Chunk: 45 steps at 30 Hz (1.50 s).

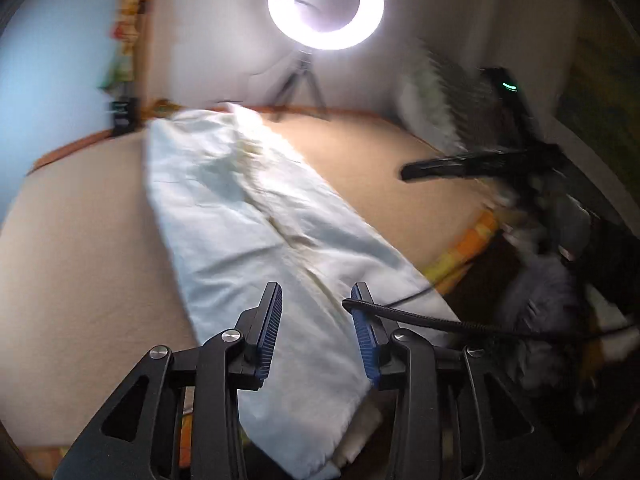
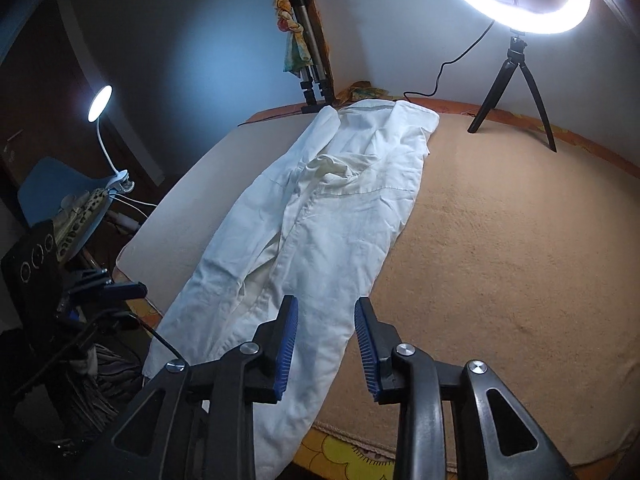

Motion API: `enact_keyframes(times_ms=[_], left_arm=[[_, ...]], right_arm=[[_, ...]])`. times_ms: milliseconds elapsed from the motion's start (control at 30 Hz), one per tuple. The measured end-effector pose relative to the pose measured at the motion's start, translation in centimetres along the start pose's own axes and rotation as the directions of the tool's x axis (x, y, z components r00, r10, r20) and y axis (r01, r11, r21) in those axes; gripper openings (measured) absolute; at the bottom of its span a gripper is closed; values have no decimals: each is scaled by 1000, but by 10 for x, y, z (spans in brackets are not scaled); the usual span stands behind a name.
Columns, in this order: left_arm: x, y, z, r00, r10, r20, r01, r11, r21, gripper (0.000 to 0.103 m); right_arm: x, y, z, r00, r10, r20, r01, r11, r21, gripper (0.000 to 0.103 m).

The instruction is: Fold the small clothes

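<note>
Left gripper (image 1: 316, 296) and right gripper (image 2: 326, 312): jaws partly apart, nothing between the pads, poised above white trousers (image 2: 320, 208) lying lengthwise, creased, on beige blanket (image 2: 500, 240).

A beige blanket (image 2: 500, 240) is spread over the bed, and pale walls (image 2: 180, 40) are lit by a ring light (image 2: 516, 0) on a tripod (image 2: 516, 80). A clip lamp (image 2: 100, 104) is seen beside a blue chair (image 2: 44, 192) in the dim left.
</note>
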<state>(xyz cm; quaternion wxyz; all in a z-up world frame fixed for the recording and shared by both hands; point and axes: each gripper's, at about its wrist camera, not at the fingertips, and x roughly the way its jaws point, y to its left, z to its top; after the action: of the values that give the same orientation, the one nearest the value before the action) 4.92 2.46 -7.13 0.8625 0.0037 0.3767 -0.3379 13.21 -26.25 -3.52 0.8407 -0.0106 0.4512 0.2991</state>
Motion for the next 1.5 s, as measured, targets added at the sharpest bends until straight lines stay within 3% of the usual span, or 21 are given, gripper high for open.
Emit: enact_keyframes(times_ms=[100, 200, 333, 467, 667, 800, 1067, 1167, 1233, 1400, 1500], left_arm=[[2, -6, -4, 988, -123, -94, 130, 989, 75, 35], [-2, 1, -6, 988, -115, -106, 124, 989, 84, 35], [1, 20, 8, 999, 45, -22, -44, 998, 34, 35], [31, 30, 22, 986, 167, -28, -166, 985, 39, 35], [75, 48, 12, 971, 197, -133, -198, 980, 3, 35], [69, 38, -13, 964, 196, -179, -195, 980, 25, 35], [34, 2, -57, 953, 243, -178, -222, 966, 131, 35], [13, 6, -61, 963, 195, -184, -196, 980, 13, 35], [2, 13, -63, 972, 153, -180, -170, 982, -85, 49], [-5, 32, -73, 980, 29, -199, -90, 947, -308, 49], [0, 36, -79, 978, -14, -209, -67, 925, -374, 49]], right_arm=[[3, -1, -4, 1000, 3, 5, -3, 1000, 18, 32], [-1, 0, -3, 999, -20, 32, 20, 1000, 7, 32], [-7, -3, 2, 998, -20, 62, 18, 1000, 25, 32], [10, 12, -4, 1000, -23, 12, 23, 999, -46, 32], [48, 32, -35, 996, -30, -82, 22, 995, -101, 31], [57, 41, -61, 989, -40, -142, 19, 989, -145, 31], [32, 49, -108, 972, -104, -213, 50, 968, -246, 30], [13, 38, -115, 974, -37, -223, 4, 989, -147, 41], [5, 27, -120, 975, 22, -219, -33, 998, -47, 55], [13, 7, -127, 953, 185, -241, -150, 977, 154, 55], [24, 3, -128, 932, 266, -247, -213, 952, 221, 55]])
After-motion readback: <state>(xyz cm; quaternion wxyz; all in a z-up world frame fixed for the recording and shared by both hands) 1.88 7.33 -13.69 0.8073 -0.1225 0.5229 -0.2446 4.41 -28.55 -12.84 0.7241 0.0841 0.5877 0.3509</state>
